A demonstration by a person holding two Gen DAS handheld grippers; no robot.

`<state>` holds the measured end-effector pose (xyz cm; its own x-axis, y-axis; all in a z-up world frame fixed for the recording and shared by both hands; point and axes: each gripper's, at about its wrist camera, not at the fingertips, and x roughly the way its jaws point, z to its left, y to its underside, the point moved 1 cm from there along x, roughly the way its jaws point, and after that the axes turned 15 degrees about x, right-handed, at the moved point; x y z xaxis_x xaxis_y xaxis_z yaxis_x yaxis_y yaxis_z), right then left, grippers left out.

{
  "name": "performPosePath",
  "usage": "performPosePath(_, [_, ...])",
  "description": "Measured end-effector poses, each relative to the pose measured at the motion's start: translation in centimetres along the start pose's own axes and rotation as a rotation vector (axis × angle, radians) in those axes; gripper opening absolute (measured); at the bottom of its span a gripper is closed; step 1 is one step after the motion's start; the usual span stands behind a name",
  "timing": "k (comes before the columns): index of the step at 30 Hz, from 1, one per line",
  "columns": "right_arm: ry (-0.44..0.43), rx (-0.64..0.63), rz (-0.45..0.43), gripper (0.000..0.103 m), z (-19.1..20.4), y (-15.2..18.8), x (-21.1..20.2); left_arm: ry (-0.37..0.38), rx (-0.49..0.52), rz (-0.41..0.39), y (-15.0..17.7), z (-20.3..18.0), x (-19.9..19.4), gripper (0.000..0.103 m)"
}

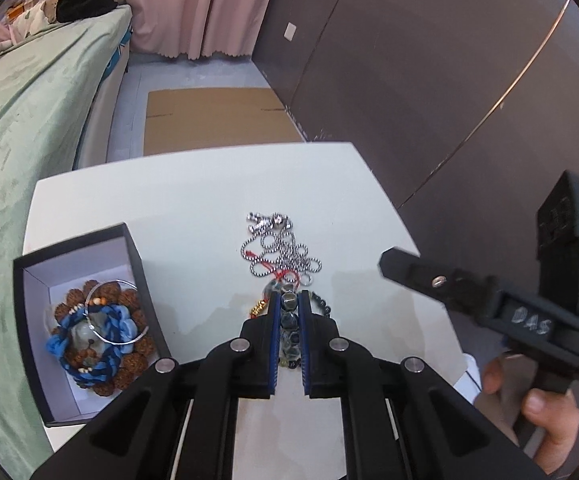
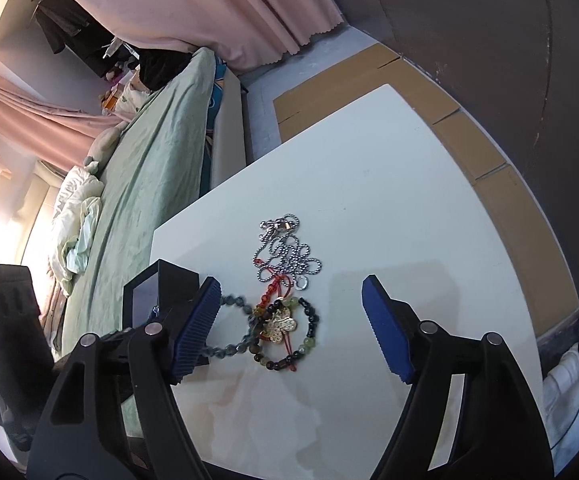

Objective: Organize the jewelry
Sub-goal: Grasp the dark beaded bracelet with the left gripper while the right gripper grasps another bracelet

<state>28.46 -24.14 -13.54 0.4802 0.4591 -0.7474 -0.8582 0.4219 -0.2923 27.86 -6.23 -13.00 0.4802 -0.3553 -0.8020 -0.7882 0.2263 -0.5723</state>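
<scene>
On the white table lies a pile of jewelry: a silver ball chain, a grey bead bracelet, and a multicolour bead bracelet with a gold butterfly charm and red cord. My left gripper is shut on the grey bead bracelet, its beads lined up between the blue pads. My right gripper is open above the bracelets, holding nothing. A black box at the left holds brown beads, a blue cord bracelet and a silver bangle.
A bed with a green cover runs along the table's left side. Flat cardboard lies on the floor beyond the table. A dark wall is to the right. The right gripper's body shows in the left wrist view.
</scene>
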Motion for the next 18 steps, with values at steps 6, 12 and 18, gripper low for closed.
performPosePath(6, [0.006, -0.043, 0.023, 0.072, 1.1, 0.7, 0.7, 0.01, -0.022, -0.055, -0.2, 1.3, -2.6, 0.006])
performPosePath(12, [0.006, -0.056, 0.049, 0.067, 1.2, 1.0, 1.3, 0.015, -0.058, -0.122, -0.3, 2.5, -5.3, 0.006])
performPosePath(18, [0.003, -0.064, 0.088, 0.061, 1.5, 1.4, 2.2, 0.012, -0.099, -0.157, -0.2, 4.2, -7.0, 0.006])
